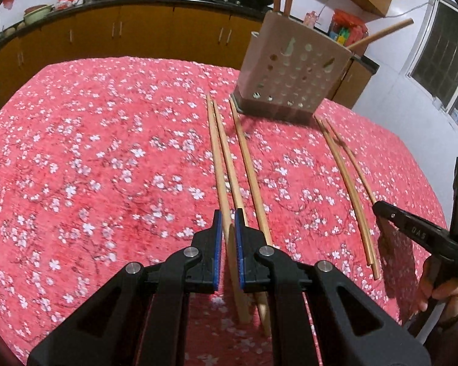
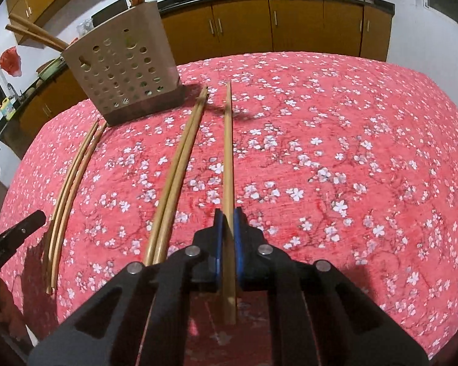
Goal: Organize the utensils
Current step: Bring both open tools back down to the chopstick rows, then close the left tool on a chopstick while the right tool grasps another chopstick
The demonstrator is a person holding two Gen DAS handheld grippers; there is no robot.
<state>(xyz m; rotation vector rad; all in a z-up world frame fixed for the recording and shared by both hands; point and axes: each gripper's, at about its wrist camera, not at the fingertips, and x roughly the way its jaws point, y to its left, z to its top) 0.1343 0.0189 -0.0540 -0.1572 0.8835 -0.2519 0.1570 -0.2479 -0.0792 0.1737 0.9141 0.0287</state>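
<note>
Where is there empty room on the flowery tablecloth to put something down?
Left wrist view: the tablecloth is bare from the left gripper and its chopstick out to the table's left edge. Right wrist view: it is bare to the right of the right gripper and its chopstick. Crowded: before the chopstick holder, where loose chopsticks lie in rows.

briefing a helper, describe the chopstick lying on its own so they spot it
On the red floral cloth, look right of the holed holder. Beyond a touching pair runs one chopstick alone, the only one clamped in the right hand-held gripper.
</note>
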